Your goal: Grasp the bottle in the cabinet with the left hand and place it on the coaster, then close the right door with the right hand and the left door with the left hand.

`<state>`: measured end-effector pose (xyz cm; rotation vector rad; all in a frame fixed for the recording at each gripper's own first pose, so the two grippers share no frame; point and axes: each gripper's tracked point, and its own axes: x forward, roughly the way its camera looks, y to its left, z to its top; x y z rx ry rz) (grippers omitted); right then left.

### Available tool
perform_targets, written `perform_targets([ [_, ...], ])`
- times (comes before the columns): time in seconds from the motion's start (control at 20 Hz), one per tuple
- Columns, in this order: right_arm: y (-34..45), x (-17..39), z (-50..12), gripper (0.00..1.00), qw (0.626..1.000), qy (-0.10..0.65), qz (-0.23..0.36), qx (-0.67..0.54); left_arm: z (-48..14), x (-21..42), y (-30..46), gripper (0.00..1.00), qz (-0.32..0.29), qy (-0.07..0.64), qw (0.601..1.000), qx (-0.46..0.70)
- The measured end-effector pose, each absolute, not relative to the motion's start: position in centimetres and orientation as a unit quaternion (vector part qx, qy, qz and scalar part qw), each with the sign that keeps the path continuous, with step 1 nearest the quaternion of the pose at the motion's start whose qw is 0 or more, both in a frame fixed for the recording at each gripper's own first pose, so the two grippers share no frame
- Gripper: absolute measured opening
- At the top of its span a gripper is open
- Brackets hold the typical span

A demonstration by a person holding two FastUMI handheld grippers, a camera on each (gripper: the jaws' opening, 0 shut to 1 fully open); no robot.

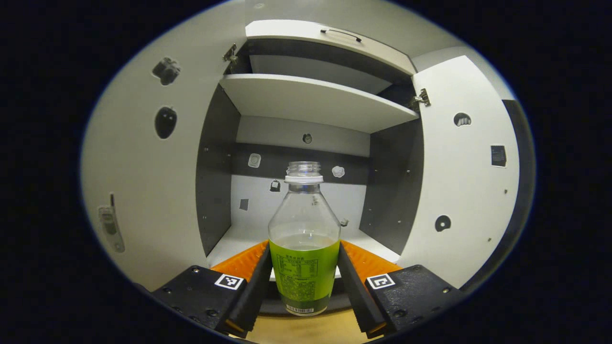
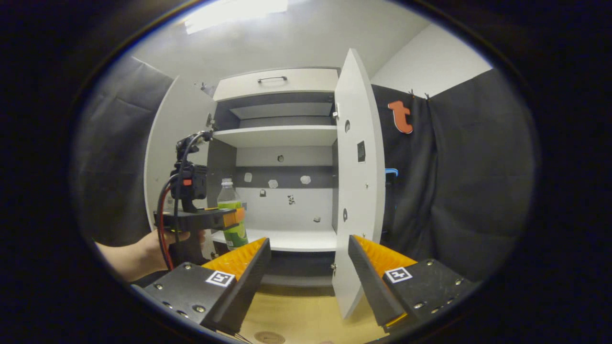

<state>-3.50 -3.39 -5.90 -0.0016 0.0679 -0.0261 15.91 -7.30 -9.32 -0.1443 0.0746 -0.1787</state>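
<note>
My left gripper (image 1: 304,277) is clenched on the bottle (image 1: 304,239), both fingers pressing against the green label from either side. The bottle stands upright between them, uncapped, its clear upper half showing a little liquid down near the top of the label. In the left gripper view it sits right at the front edge of the cabinet's bottom shelf (image 1: 234,241), and I cannot tell whether its base rests on the shelf or hangs just clear of it. Above it I see the middle shelf (image 1: 311,98) and, at the top, a drawer front with a dark handle (image 1: 340,33). Both doors stand wide open: the left door (image 1: 143,181) on one side and the right door (image 1: 459,177) on the other, each dotted with small stickers. A strip of wooden tabletop (image 1: 306,329) shows below the bottle.

From the right gripper view I see the left gripper (image 2: 234,217) farther off, held by a hand (image 2: 153,248), with the bottle (image 2: 232,215) in its grip in front of the cabinet's lower left opening. My right gripper (image 2: 308,267) is released, its fingers spread wide with nothing between them, hovering over the wooden tabletop (image 2: 306,315) in front of the cabinet. The right door (image 2: 358,181) stands edge-on just ahead of its right finger. A round disc (image 2: 269,337) lies on the table at the bottom edge, possibly the coaster, though too little of it shows to be sure.
</note>
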Motion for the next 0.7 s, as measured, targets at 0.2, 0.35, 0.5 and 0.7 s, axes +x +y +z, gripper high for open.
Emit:
perform_targets([
  [0.2, -2.7, -5.5, -6.7, 0.99, 0.999, 0.04, 0.006, 0.008, -11.4, 10.6, -7.9, 0.79, -0.092, 0.04, 0.993, -0.057],
  [0.35, -1.9, -6.6, -7.1, 0.99, 0.999, 0.042, 0.021, 0.012, -14.2, 7.2, -9.3, 0.77, -0.113, 0.057, 0.991, -0.044],
  [0.5, -1.4, -7.2, -7.2, 0.99, 0.999, 0.037, 0.037, 0.014, -17.4, 3.9, -10.7, 0.79, -0.136, 0.062, 0.988, -0.04],
  [0.7, -2.1, -7.3, -7.8, 0.98, 0.999, 0.038, 0.039, 0.005, -21.4, 0.2, -13.0, 0.79, -0.17, 0.032, 0.984, -0.041],
])
